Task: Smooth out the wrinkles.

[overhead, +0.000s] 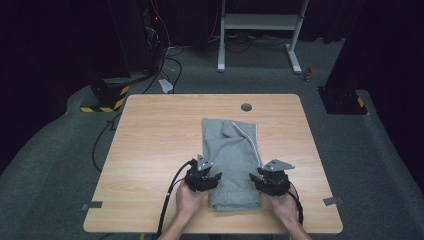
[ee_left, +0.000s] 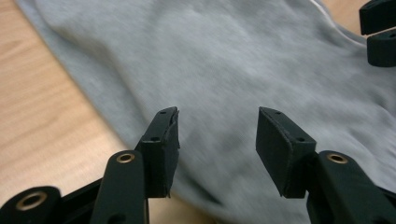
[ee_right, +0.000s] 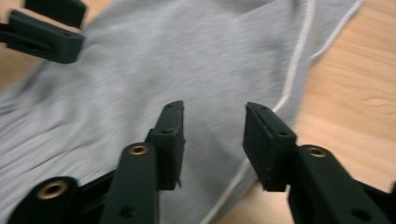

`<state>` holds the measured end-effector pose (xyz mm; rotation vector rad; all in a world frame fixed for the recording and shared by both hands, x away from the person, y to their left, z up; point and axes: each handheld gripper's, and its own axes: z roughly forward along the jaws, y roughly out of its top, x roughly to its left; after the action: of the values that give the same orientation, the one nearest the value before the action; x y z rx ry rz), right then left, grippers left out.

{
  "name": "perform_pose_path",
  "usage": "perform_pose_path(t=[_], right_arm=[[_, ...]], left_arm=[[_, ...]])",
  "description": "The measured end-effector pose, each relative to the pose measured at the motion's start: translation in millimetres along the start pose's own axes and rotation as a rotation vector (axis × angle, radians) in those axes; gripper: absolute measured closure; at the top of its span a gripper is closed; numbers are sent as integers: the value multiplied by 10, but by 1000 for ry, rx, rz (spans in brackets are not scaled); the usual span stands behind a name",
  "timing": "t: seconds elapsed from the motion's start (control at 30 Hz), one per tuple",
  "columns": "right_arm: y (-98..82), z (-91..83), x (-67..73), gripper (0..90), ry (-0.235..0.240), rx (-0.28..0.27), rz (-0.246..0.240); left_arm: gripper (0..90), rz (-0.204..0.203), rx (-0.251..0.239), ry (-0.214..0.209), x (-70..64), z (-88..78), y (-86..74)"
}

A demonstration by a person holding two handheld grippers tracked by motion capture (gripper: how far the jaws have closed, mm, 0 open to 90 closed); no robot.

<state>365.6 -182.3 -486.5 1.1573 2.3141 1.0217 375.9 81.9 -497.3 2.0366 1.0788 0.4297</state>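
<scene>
Grey shorts (overhead: 232, 165) folded flat at table (overhead: 150, 150) centre, waistband end toward 6 o'clock. Soft, light, limp; likely to sag and slide on wood. Left gripper (ee_left: 218, 122) at 9 o'clock edge, right gripper (ee_right: 213, 116) at 3 o'clock edge, both half-open, empty. Best pinch at thick waistband corners.

**Colours on the table**

The folded garment (overhead: 232, 160) is light grey, a soft heathered grey, with a thin white stripe (overhead: 256, 145) along one side edge. The table (overhead: 150, 145) under it is pale wood, warm beige with fine grain lines, and it has a small dark grey round hole (overhead: 246, 107) near the far edge. The left gripper (overhead: 214, 178) and the right gripper (overhead: 256, 176) are black, each with a grey plate on top and brass-coloured rings at the joints. The floor (overhead: 45, 165) is dark grey carpet.
</scene>
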Motion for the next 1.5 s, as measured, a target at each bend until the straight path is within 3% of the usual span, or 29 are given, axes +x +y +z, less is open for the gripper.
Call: perform_pose_path(t=[0.17, 0.23, 0.27, 0.33, 0.4, 0.53, 0.63, 0.73, 0.8, 0.87, 0.97, 1.07, 1.13, 1.23, 1.3, 1.4, 1.5], right_arm=[[57, 228, -113, 746, -27, 40, -8], [31, 308, -144, 781, -45, 83, -12], [0, 316, -160, 795, -51, 76, -20], [-23, 278, -167, 799, -50, 82, -19], [-65, 237, -153, 799, -39, 83, -27], [-126, 150, -93, 792, -20, 97, -59], [-138, 83, -72, 696, -4, 96, -74], [-36, 9, -151, 632, -34, 23, -32], [70, 36, -202, 610, -53, 5, -8], [161, 143, -269, 608, -66, 23, 7], [210, 325, -353, 708, -57, 74, 40], [139, 412, -381, 823, -42, 114, 33], [76, 366, -359, 838, -25, 109, 27], [-1, 261, -272, 839, -10, 123, -23], [-55, 180, -195, 830, 3, 137, -64], [-98, 115, -144, 658, -2, 133, -73], [-28, 109, -213, 534, -10, 92, -23]], left_arm=[[549, 1, 30, 29, 89, 147, 74], [571, 23, 79, 49, 108, 200, 39], [578, 28, 103, 50, 113, 221, 10], [579, 15, 83, 20, 145, 192, -62], [596, 43, 94, 9, 111, 148, -88], [603, 58, 107, -19, 27, 46, -165], [587, 40, 112, -35, 13, 1, -141], [516, 38, 63, 2, 52, 33, 2], [489, 32, 53, 16, 94, 118, 96], [491, 9, 59, 29, 144, 238, 145], [544, -17, 89, 17, 186, 343, 112], [584, 5, 81, 8, 178, 321, 61], [611, 18, 95, -12, 147, 268, 27], [621, 26, 115, -44, 38, 123, -81], [619, 25, 116, -52, -13, 59, -129], [574, 60, 84, 3, -22, 16, -71], [536, 5, 36, 16, 105, 3, 76]])
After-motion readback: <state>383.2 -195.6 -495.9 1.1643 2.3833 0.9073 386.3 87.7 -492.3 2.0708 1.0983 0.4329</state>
